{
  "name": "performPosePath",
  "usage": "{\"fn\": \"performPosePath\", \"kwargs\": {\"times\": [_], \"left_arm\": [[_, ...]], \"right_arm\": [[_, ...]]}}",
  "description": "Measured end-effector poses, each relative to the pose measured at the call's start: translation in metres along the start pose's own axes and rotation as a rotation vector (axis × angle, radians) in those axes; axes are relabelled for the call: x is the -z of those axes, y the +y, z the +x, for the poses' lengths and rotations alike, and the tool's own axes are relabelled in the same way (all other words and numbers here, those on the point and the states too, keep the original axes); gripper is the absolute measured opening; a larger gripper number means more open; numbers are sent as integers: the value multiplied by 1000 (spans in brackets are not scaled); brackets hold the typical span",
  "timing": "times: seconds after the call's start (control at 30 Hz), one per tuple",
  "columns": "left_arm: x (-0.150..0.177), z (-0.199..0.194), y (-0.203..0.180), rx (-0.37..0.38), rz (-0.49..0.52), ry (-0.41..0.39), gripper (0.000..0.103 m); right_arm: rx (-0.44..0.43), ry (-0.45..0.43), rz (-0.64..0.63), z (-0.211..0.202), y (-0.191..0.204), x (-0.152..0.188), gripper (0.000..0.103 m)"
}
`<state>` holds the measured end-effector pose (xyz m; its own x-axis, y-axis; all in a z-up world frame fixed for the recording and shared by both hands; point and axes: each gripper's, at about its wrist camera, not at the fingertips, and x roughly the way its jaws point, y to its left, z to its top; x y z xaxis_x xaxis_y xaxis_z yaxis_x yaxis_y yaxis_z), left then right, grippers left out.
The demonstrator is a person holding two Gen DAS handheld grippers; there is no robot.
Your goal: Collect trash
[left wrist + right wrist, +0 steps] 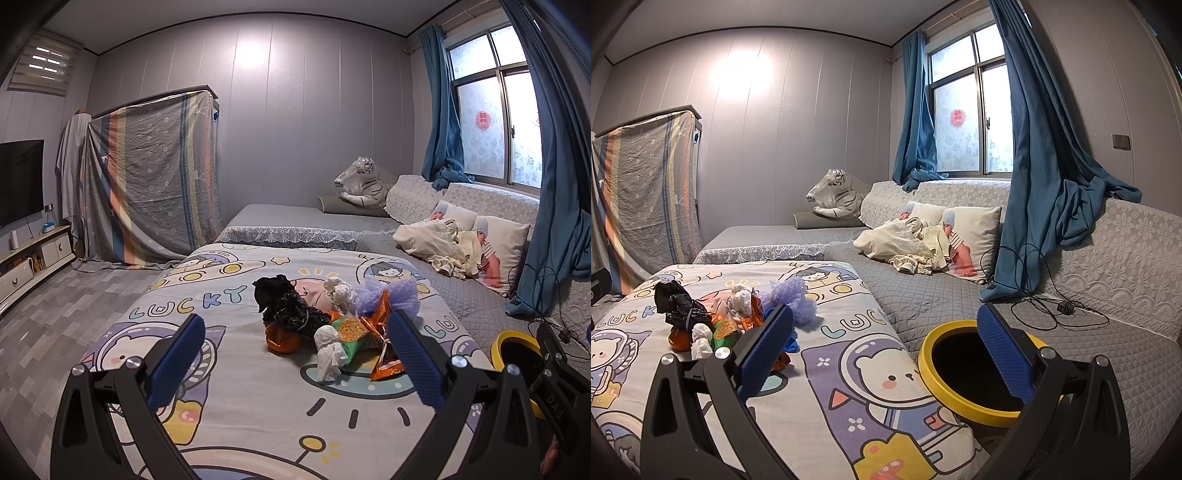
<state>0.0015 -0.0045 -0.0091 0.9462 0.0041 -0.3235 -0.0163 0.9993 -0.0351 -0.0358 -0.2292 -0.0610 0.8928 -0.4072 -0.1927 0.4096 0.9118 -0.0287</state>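
- Two grippers are up over the cartoon bedspread (258, 398), both aimed level across the bed toward the far wall, and both spread wide with nothing between their blue pads.
- Left gripper (295, 354) hangs just short of the trash heap (325, 314); its right finger (413, 358) overlaps the orange snack wrapper (384, 354) in the view, but contact cannot be told.
- Right gripper (884, 350) sits to the right of the heap, its left finger (764, 350) in front of the heap's near edge, its right finger (1004, 354) over the mouth of the yellow-rimmed bin (945, 391).
- In the heap: a crumpled black plastic bag (284, 302) at the left, an orange peel piece (282, 338) just in front of it, a white tissue wad (328, 350) nearest the left gripper, a green noodle packet (351, 332) beside that, and purple foam netting (399, 291) at the back right.
- The bin stands just beyond the heap's right side, at the bedspread's right edge where the grey quilted cover (923, 295) begins.
- Open bedspread lies left of the heap and in front of it; a black cable (1041, 317) trails on the grey cover behind the bin.
- Well behind the heap, a plush white tiger (360, 184) rests by the wall.
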Motion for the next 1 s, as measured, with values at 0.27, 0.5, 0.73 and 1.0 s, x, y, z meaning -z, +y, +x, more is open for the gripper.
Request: {"fn": "performPosePath", "kwargs": {"times": [0.27, 0.5, 0.73, 1.0], "left_arm": [[7, 6, -3, -1, 0, 1, 95], [13, 7, -2, 2, 3, 4, 95], [18, 13, 1, -8, 7, 6, 95], [11, 37, 30, 25, -27, 69, 95]], "right_arm": [[1, 0, 0, 0, 0, 0, 95], [1, 1, 1, 0, -1, 0, 95], [7, -3, 20, 8, 2, -5, 95], [-103, 16, 84, 22, -15, 5, 95]]}}
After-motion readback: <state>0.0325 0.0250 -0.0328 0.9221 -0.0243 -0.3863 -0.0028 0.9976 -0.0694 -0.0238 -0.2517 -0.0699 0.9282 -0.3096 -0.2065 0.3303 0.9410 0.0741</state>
